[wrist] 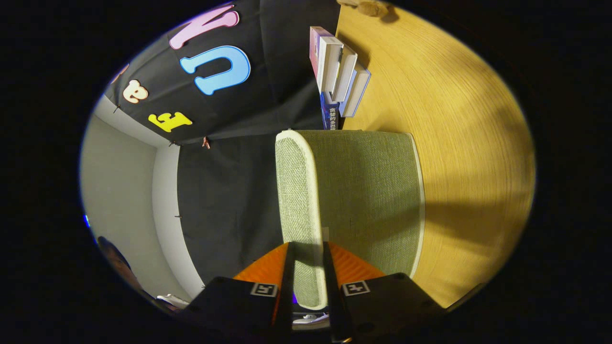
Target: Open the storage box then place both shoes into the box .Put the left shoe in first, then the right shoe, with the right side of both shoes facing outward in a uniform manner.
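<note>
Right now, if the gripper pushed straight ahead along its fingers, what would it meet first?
The gripper already has the green fabric box lid between its fingers, seemingly clamped on its white-edged rim. Straight ahead is more lid; beyond it, the books on the wooden table, though depth is unclear.

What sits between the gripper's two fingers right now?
In the gripper view, the gripper has the white-trimmed edge of the green fabric storage box lid between its fingers.
</note>
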